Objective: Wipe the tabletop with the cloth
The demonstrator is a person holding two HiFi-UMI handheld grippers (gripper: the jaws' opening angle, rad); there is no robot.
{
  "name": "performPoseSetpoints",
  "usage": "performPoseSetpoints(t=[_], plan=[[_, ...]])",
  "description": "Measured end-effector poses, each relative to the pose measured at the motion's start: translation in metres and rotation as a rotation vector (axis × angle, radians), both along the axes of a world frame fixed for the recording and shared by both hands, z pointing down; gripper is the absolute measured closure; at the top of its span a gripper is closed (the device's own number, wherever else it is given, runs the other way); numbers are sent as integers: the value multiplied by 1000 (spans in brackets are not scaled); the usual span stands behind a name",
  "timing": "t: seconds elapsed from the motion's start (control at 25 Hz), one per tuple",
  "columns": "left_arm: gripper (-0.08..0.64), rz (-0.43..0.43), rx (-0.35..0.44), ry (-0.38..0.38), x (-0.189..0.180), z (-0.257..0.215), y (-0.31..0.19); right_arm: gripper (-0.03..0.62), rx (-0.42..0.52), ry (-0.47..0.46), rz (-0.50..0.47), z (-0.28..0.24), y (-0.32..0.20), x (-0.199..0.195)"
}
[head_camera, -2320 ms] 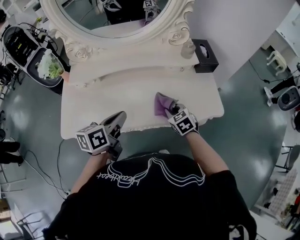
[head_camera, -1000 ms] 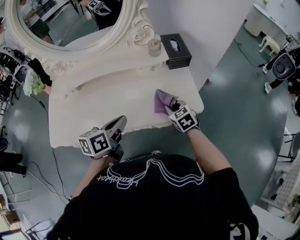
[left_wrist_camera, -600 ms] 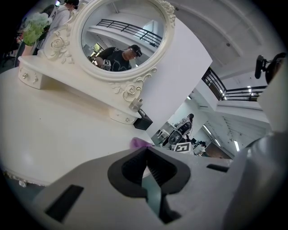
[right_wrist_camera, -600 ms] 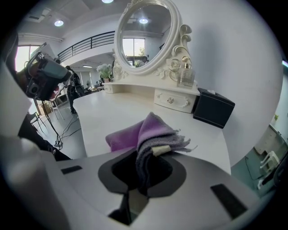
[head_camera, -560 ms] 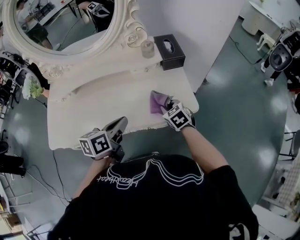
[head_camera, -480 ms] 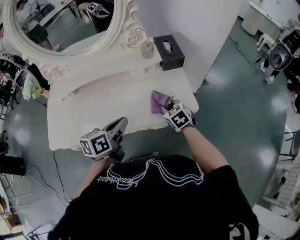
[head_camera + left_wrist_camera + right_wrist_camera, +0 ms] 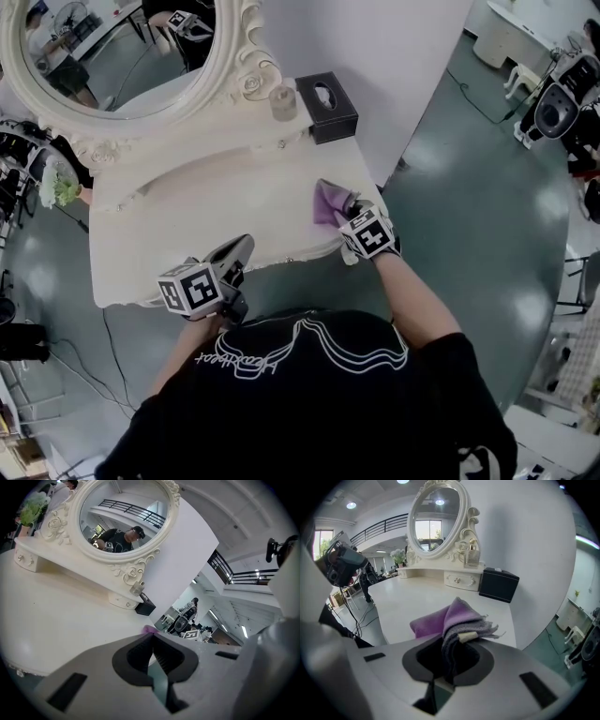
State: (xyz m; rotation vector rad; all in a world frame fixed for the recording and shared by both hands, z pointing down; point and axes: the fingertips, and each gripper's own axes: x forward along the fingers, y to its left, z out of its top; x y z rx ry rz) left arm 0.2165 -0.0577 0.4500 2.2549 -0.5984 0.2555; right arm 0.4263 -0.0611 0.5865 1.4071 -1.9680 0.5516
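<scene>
A purple cloth (image 7: 330, 202) lies bunched on the white tabletop (image 7: 206, 216) near its right front corner. My right gripper (image 7: 353, 217) is shut on the cloth's near edge; in the right gripper view the cloth (image 7: 454, 618) folds up between the jaws of that gripper (image 7: 451, 645), which hides the fold's lower part. My left gripper (image 7: 236, 255) hovers at the table's front edge, left of centre, jaws shut with nothing between them. From the left gripper view, that gripper (image 7: 151, 640) points across the table, and a sliver of the cloth (image 7: 149, 629) shows beyond it.
An ornate oval mirror (image 7: 112, 52) stands at the back of the table. A black tissue box (image 7: 325, 95) and a small glass bottle (image 7: 282, 101) sit at the back right. A green plant (image 7: 56, 190) is at the left. Cables lie on the grey floor (image 7: 469, 225).
The right gripper has drawn the cloth rightward, closer to the table's right front corner. The head camera has shifted, so the table sits further left. The left gripper has stayed put.
</scene>
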Motion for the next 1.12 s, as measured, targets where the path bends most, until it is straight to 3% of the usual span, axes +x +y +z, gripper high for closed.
performPoseSetpoints(t=[0.56,0.84,1.0,1.12], plan=[[555,61,-38,29,35,17,2,541,7,-8,138,0,25,67],[555,51,-44,44,38,23,-7,541,7,-87,196,1,31,81],[555,74,-44,35,41,24,-7,541,52,-197,236,-4,31,84],[555,84,-37,32,42,20,-8,543,116,-392,278,-14,35,82]])
